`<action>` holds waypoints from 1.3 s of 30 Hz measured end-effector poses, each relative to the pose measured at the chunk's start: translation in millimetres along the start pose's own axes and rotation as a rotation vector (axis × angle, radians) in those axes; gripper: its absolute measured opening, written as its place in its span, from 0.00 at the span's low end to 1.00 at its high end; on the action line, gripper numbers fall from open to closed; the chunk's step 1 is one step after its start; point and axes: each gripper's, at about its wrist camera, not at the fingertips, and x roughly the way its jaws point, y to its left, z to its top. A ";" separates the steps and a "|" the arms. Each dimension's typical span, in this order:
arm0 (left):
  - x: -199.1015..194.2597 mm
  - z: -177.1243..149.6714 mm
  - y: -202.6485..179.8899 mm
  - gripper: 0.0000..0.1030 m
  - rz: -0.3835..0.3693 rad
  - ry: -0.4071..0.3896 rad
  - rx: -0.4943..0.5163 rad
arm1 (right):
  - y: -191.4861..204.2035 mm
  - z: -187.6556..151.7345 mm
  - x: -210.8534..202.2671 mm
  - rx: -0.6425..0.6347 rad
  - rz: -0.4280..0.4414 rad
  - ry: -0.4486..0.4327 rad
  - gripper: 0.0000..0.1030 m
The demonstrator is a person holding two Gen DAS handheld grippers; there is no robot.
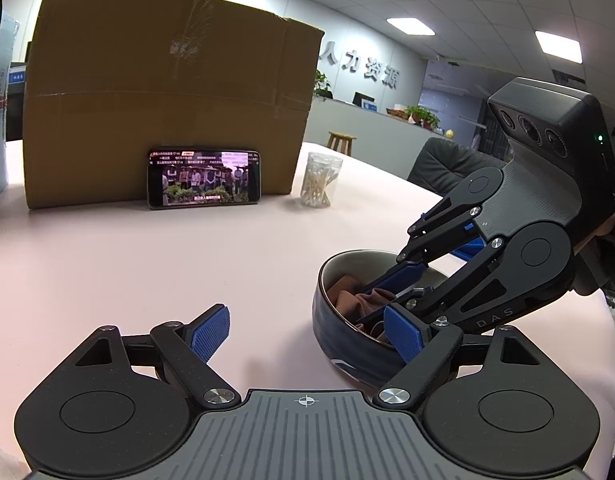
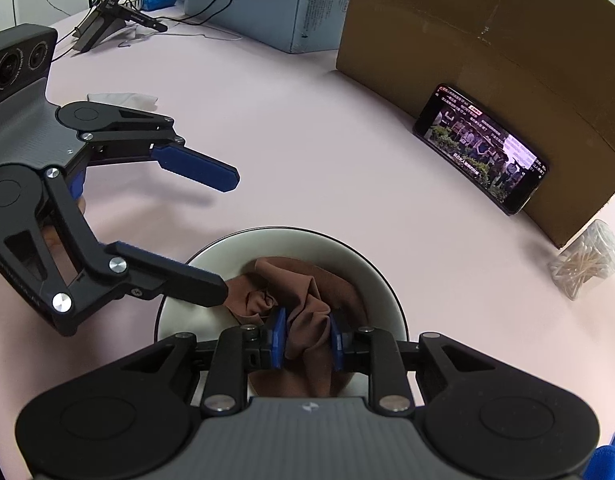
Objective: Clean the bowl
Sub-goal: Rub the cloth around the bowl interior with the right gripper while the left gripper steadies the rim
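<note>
A bowl [image 1: 335, 336], dark blue outside and pale inside [image 2: 373, 276], stands on the pink table. A brown cloth [image 2: 295, 280] lies crumpled in it. My right gripper [image 2: 307, 340] reaches down into the bowl and is shut on a fold of the cloth [image 1: 349, 296]. In the left wrist view the right gripper [image 1: 383, 292] comes in from the right. My left gripper [image 1: 307, 334] is open wide. One of its fingers [image 2: 195, 280] lies over the bowl's left rim beside the cloth; the other stays out over the table, clear of the bowl.
A large cardboard box [image 1: 167, 92] stands at the back with a phone [image 1: 203, 178] leaning on it, screen lit. A clear jar of cotton swabs [image 1: 319, 180] is beside it. A pale blue carton [image 2: 267, 0], cables and a spare gripper [image 2: 107, 12] are far left.
</note>
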 end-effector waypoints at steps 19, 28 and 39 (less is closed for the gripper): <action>0.9 0.1 1.7 0.84 -0.003 0.002 0.000 | 4.0 0.3 -16.7 -0.016 -0.019 -0.027 0.35; 0.3 -0.6 0.6 0.84 -0.003 0.001 0.002 | -1.5 3.1 -4.2 0.002 -0.005 0.026 0.32; 0.0 -0.8 1.0 0.84 -0.008 0.005 -0.003 | -0.3 7.4 2.7 -0.015 0.039 0.022 0.22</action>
